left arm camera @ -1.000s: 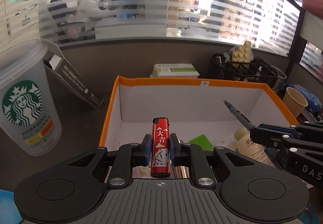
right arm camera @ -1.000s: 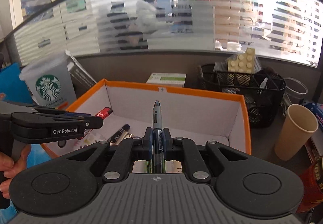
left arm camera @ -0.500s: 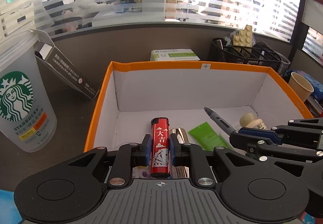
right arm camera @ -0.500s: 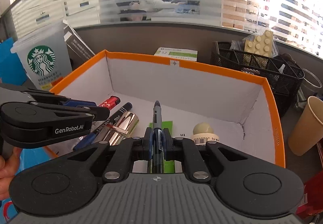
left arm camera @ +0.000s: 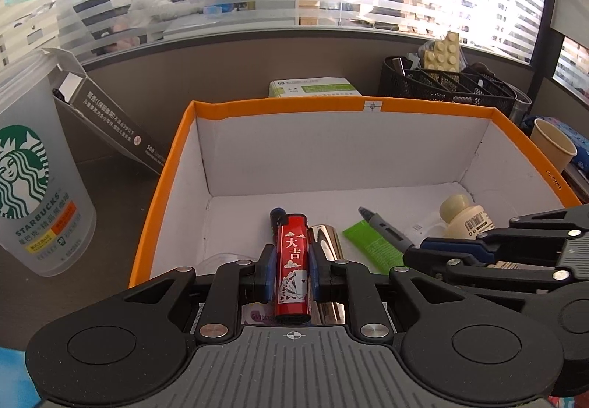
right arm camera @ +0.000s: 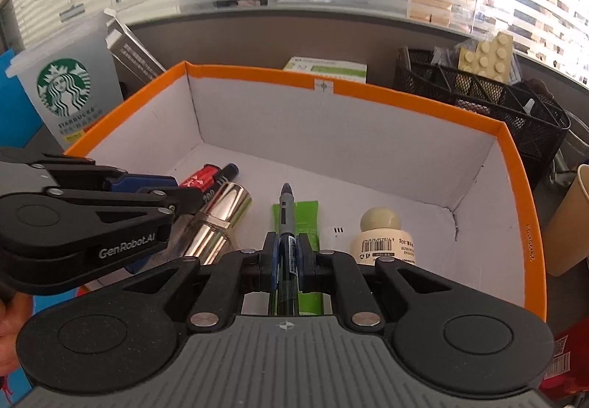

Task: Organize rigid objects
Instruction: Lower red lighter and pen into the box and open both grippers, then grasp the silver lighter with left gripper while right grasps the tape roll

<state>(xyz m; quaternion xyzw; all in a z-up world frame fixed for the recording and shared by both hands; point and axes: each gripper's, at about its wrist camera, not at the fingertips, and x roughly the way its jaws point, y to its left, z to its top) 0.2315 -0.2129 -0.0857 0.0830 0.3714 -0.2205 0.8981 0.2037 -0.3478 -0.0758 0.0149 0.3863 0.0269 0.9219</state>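
Currently the left gripper [left arm camera: 292, 270] is clenched on a red rectangular plastic lighter [left arm camera: 292, 266] printed with playing cards, held low inside the orange-rimmed white cardboard box [left arm camera: 331, 104]. The right gripper [right arm camera: 286, 259] is clamped on a grey-and-blue pen [right arm camera: 285, 220], tip pointing to 12 o'clock, also down inside the box.

Around the lighter, left wrist view: dark marker [left arm camera: 277, 218] touching at 11 o'clock, shiny metallic cylinder [left arm camera: 325, 237] just beside at 3 o'clock. Under the pen, right wrist view: flat green tube [right arm camera: 300, 215]; white small bottle with cream cap and barcode label [right arm camera: 383, 237] at 3 o'clock, near the box's right wall.

Outside the box: frosted Starbucks plastic cup [left arm camera: 35, 180] at 9 o'clock on the table [left arm camera: 110, 187], black wire-mesh organiser [right arm camera: 486, 102] at 2 o'clock, tan paper cup [left arm camera: 554, 143] beyond the right wall.

Progress, judged: four items already rest in the box; lighter and pen are inside but not yet released. Remaining: set both down. Whether any loose item is still to be collected cannot be told.
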